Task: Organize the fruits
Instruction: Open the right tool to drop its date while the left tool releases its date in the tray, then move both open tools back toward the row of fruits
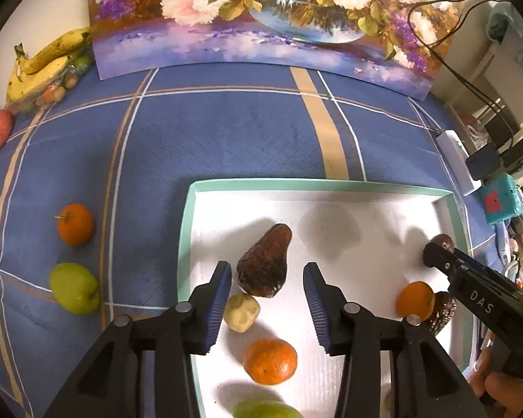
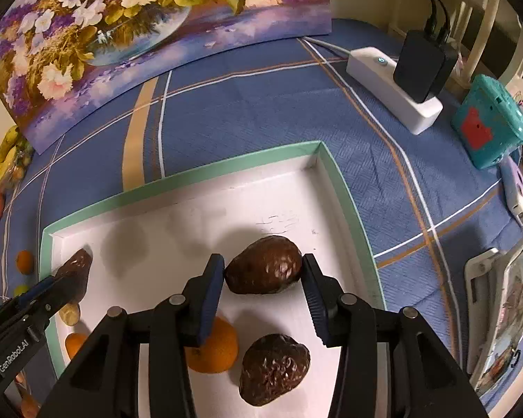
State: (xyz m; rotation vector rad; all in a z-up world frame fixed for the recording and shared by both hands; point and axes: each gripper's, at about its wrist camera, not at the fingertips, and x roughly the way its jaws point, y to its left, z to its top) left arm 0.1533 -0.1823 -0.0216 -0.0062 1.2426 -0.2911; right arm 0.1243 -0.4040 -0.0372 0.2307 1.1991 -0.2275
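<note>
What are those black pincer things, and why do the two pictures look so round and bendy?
They are claws that a person holds, one in each hand; you can see a hand at the edge. A small camera sits on each claw and looks along its fingers, and its lens bends the picture. One picture comes from the left claw, the other from the right claw. Below them is a blue tablecloth with a white tray on it. The left claw is open around a pointed avocado, not touching it. The right claw seems to pinch a round avocado. A tray orange lies inside too; a loose orange and a green apple sit on the cloth.
</note>
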